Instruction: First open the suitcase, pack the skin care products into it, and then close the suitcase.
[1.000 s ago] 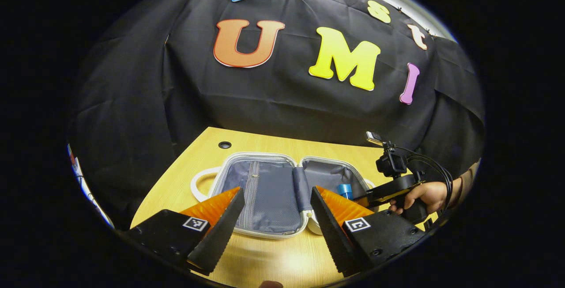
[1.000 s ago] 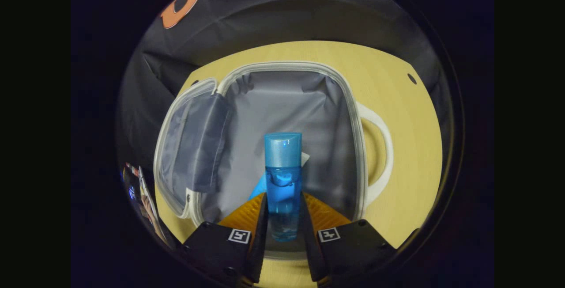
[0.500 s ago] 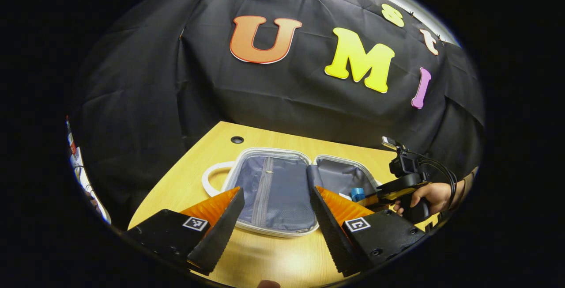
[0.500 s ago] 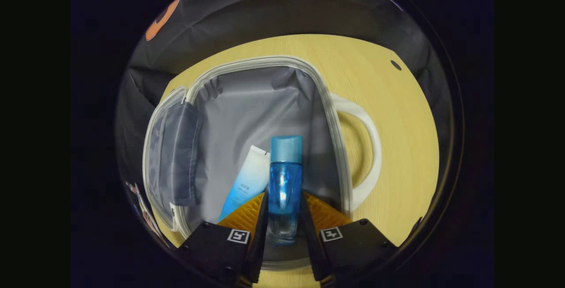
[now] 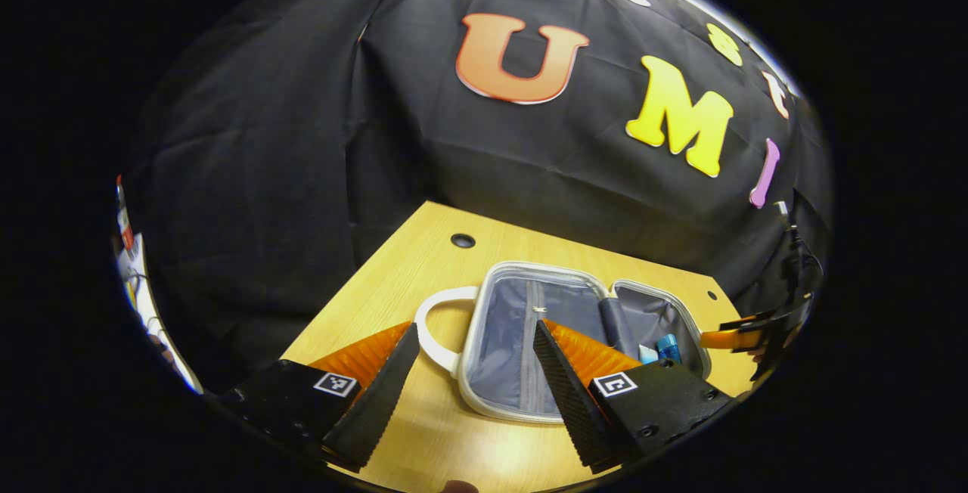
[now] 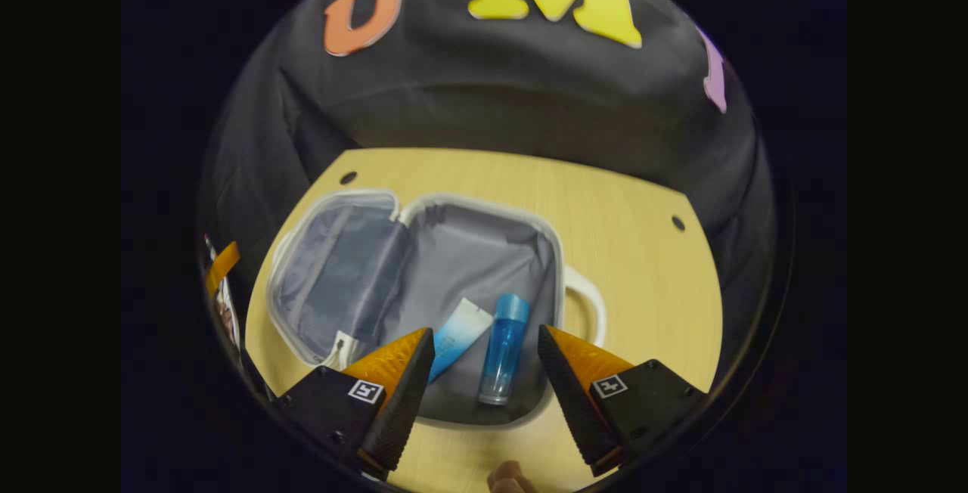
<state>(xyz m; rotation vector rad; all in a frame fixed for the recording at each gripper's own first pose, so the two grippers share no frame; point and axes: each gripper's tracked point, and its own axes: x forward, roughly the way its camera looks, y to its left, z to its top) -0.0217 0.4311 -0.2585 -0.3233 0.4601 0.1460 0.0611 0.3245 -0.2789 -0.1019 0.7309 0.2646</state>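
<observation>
Two products already lie in my suitcase [image 5: 529,342], which sits open on the counter [image 5: 393,304]. In the left gripper view, my left gripper [image 5: 473,372] hangs above the near counter edge with its fingers spread wide and nothing between them; the suitcase's white handle [image 5: 431,319] shows in that gap.

In the right gripper view, my right gripper [image 6: 484,372] is also wide apart and empty, hovering over the right half, where the blue bottle [image 6: 503,349] lies beside the tube [image 6: 461,330]. I judge packing done and only closing left. Nothing blocks the flap [image 6: 333,274].
</observation>
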